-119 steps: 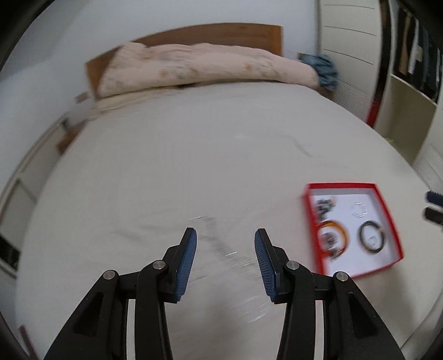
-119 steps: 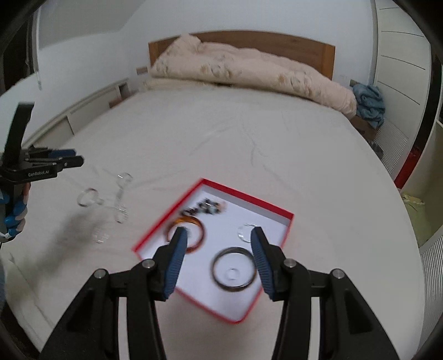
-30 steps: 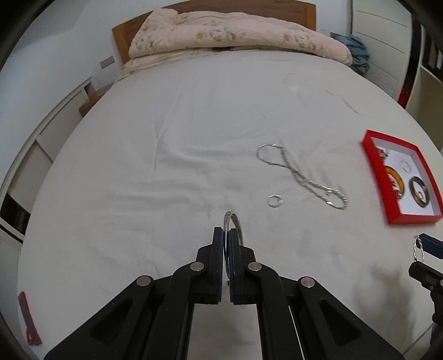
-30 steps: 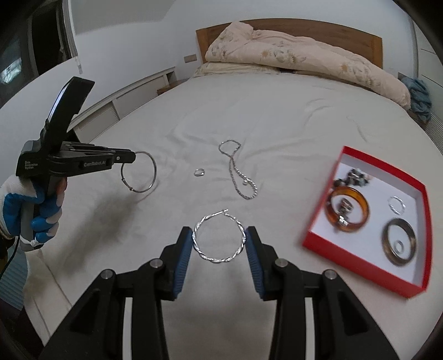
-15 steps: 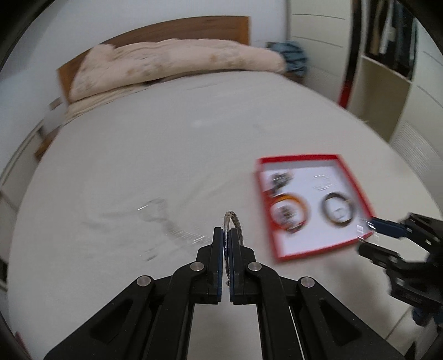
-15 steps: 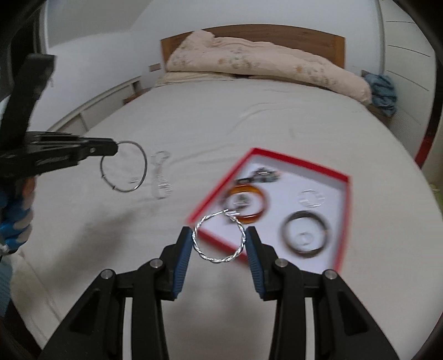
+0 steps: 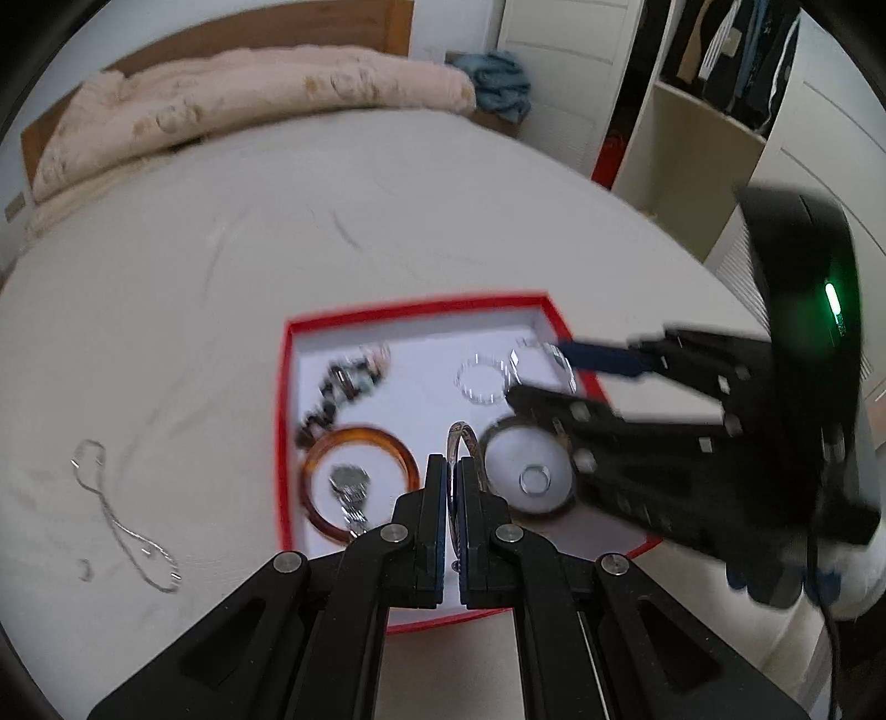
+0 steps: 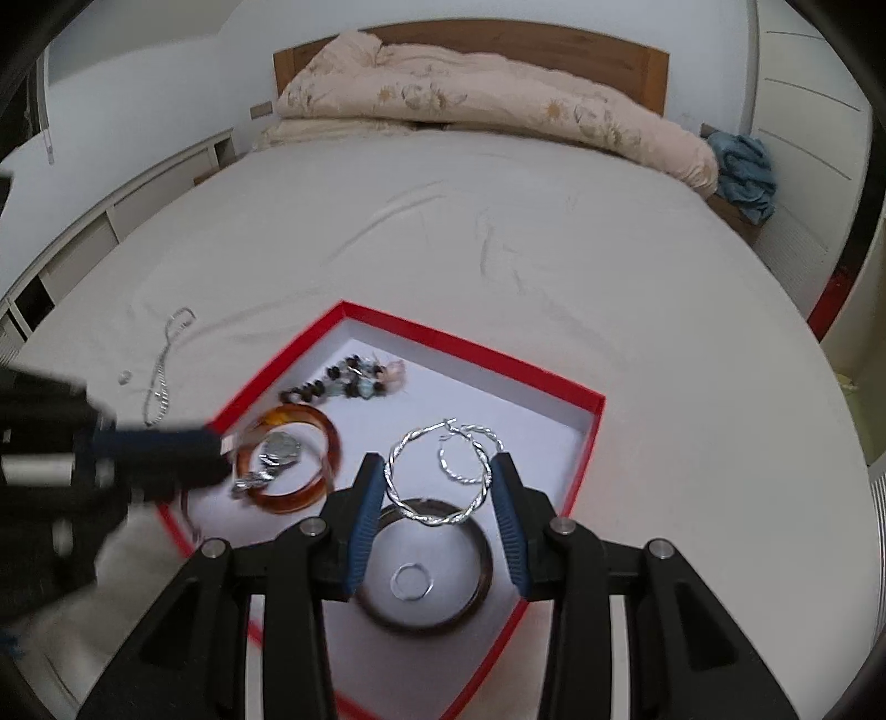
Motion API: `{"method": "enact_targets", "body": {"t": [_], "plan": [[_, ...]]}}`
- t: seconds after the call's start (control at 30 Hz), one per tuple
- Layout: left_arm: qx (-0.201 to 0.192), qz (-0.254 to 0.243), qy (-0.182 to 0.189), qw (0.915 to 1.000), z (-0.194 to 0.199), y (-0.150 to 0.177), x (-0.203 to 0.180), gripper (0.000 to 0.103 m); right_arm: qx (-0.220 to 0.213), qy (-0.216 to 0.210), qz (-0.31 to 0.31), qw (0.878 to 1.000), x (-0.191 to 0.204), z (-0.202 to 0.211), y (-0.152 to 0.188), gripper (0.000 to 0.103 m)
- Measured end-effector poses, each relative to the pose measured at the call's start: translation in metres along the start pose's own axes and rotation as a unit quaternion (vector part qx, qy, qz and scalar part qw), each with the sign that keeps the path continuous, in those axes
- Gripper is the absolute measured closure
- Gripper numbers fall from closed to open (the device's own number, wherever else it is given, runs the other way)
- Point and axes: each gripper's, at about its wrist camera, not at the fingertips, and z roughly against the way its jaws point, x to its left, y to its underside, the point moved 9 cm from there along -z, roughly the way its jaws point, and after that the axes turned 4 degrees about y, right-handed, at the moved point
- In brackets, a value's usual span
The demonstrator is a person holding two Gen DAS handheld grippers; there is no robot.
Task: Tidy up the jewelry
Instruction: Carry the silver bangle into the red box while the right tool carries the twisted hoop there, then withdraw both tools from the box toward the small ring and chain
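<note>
Both hoops hang over the red box (image 8: 587,437) on the bed: the right hand-held gripper (image 8: 437,482) grips the twisted hoop (image 8: 429,518) flat across its jaws, the left hand-held gripper (image 7: 455,498), closed, pinches the thin hoop (image 7: 462,435) edge-on

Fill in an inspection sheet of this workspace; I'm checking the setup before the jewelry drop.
Surface: bed, pale sheet, creased.
Job's things: red tray holding amber bangle, dark bangle, beads, small hoop, ring; chain and a small ring lie on the sheet.
Clutter: nothing seen.
Grippers: left gripper shut on thin hoop; right gripper shut on twisted hoop; both over the tray.
Cables: one black lead below the right gripper.
Surroundings: duvet, headboard, blue cloth, wardrobe.
</note>
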Motion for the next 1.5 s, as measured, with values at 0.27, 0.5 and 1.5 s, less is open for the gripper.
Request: {"method": "enact_targets", "body": {"t": [0.27, 0.5, 1.5], "plan": [[0.04, 0.037, -0.008, 0.9985, -0.025, 0.032, 0.031, 0.099, 0.051, -0.006, 0.035, 0.998, 0.001, -0.043, 0.011, 0.066], [0.05, 0.05, -0.012, 0.9974, -0.032, 0.042, 0.039, 0.099, 0.07, 0.002, 0.047, 0.996, 0.001, -0.05, 0.02, 0.065], [-0.063, 0.093, -0.163, 0.9802, 0.217, 0.115, 0.163, 0.054, -0.045, -0.022, -0.033, 0.998, 0.091, 0.149, 0.012, 0.061]]}}
